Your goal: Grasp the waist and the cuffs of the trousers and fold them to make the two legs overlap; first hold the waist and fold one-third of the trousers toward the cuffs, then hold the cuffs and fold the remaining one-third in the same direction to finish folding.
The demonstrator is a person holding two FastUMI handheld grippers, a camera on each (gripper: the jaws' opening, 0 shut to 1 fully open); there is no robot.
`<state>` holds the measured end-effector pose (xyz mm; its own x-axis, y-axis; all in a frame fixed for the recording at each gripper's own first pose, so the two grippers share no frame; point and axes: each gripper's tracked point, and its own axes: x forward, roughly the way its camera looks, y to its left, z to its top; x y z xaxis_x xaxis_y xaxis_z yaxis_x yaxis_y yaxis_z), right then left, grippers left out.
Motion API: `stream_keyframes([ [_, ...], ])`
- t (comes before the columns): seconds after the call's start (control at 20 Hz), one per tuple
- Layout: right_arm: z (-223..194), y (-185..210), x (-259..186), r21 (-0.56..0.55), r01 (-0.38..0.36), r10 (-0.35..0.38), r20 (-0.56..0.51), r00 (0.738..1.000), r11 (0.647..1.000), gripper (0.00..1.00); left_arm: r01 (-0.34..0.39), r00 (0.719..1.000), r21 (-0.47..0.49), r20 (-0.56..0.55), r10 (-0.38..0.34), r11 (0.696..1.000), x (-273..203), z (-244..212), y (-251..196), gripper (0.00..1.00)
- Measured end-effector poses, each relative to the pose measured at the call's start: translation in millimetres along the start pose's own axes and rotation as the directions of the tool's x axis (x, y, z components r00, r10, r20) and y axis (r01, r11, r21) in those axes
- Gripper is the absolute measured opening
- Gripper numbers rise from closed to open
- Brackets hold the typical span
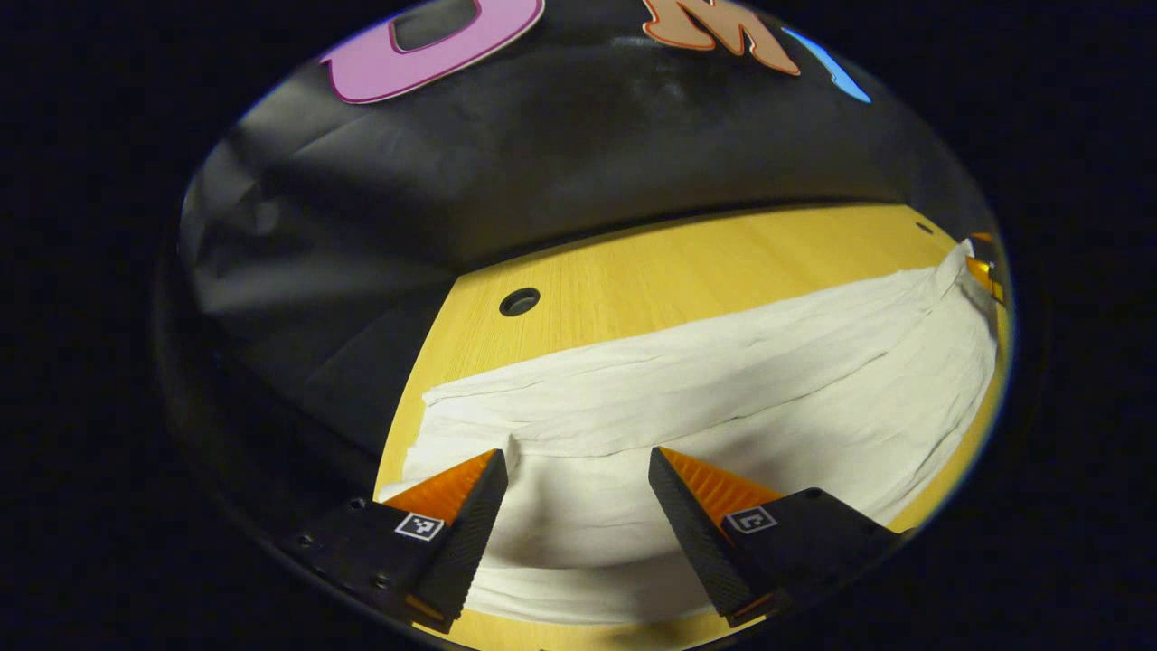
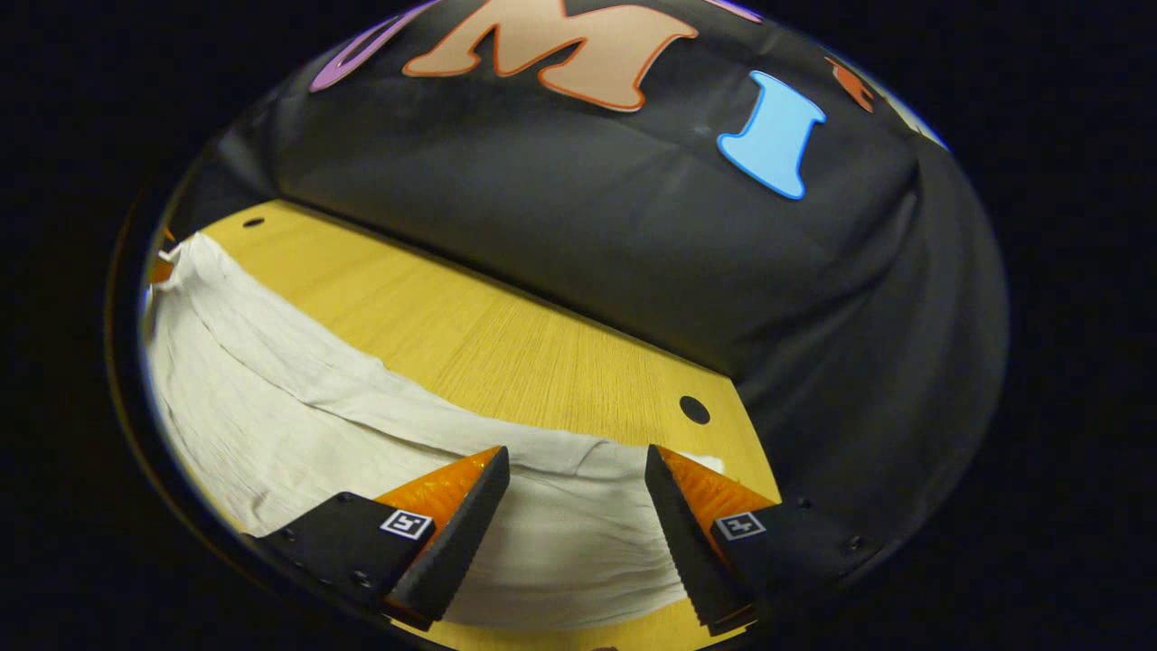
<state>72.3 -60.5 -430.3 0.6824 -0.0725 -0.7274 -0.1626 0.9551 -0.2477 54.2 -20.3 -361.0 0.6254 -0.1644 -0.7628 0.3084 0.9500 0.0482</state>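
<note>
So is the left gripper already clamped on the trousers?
No, the left gripper is open, its fingers spread apart above the white trousers.

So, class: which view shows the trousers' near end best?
The left gripper view: the trousers show a clear layered edge beside the open left gripper. The right gripper view shows the other end, less distinctly.

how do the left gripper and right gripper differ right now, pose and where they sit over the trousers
The left gripper hangs over one end of the white trousers, with the cloth running off to its right; the right gripper hangs over the opposite end, cloth running off to its left. The table hole lies to the left of the left gripper but to the right of the right gripper. Both are open, cloth showing between their fingers, neither pinching it.
</note>
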Motion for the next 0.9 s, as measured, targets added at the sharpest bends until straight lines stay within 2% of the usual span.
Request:
stream_keyframes([
  [0.1,-0.6,-7.2,-7.1,0.051,0.003,-0.004,0.028,1.0,0.999,0.97,0.029,0.998,-0.058,0.064,-0.025,0.998,-16.0,16.2,-14.1,0.96],
  [0.25,-15.5,-26.5,-18.0,0.117,0.021,-0.023,0.016,1.0,0.993,0.97,0.07,0.988,-0.093,0.146,-0.056,0.993,-41.7,42.5,-38.9,0.96],
  [0.3,-25.9,-36.0,-19.9,0.151,0.031,-0.031,-0.001,1.0,0.988,0.97,0.088,0.983,-0.093,0.171,-0.071,0.992,-50.3,50.9,-49.8,0.92],
  [0.35,-35.5,-48.0,-22.3,0.191,0.052,-0.05,-0.016,0.999,0.98,0.98,0.114,0.978,-0.089,0.187,-0.096,0.989,-60.0,58.8,-59.9,0.96],
  [0.4,-45.7,-61.8,-25.7,0.239,0.071,-0.068,-0.022,0.997,0.968,1.0,0.141,0.972,-0.09,0.201,-0.12,0.986,-65.6,61.3,-70.5,0.97],
  [0.45,-57.0,-70.9,-27.7,0.295,0.086,-0.079,-0.038,0.996,0.952,0.98,0.164,0.965,-0.107,0.221,-0.138,0.981,-73.6,67.5,-82.4,0.97],
  [0.6,-94.5,-89.4,-32.1,0.452,0.123,-0.082,-0.11,0.991,0.883,1.0,0.226,0.947,-0.193,0.274,-0.168,0.955,-90.9,77.5,-105.2,0.97],
  [0.7,-103.2,-97.8,-31.8,0.523,0.128,-0.088,-0.102,0.991,0.842,0.98,0.235,0.947,-0.218,0.273,-0.172,0.947,-98.3,75.3,-111.6,0.97],
  [0.85,-117.5,-96.7,-29.9,0.605,0.115,-0.043,-0.132,0.99,0.788,0.96,0.217,0.953,-0.224,0.26,-0.156,0.95,-111.4,68.0,-113.6,0.95],
  [0.9,-119.2,-93.9,-28.0,0.634,0.103,-0.024,-0.133,0.991,0.766,0.93,0.205,0.954,-0.229,0.262,-0.143,0.952,-118.0,66.3,-111.7,0.95],
])
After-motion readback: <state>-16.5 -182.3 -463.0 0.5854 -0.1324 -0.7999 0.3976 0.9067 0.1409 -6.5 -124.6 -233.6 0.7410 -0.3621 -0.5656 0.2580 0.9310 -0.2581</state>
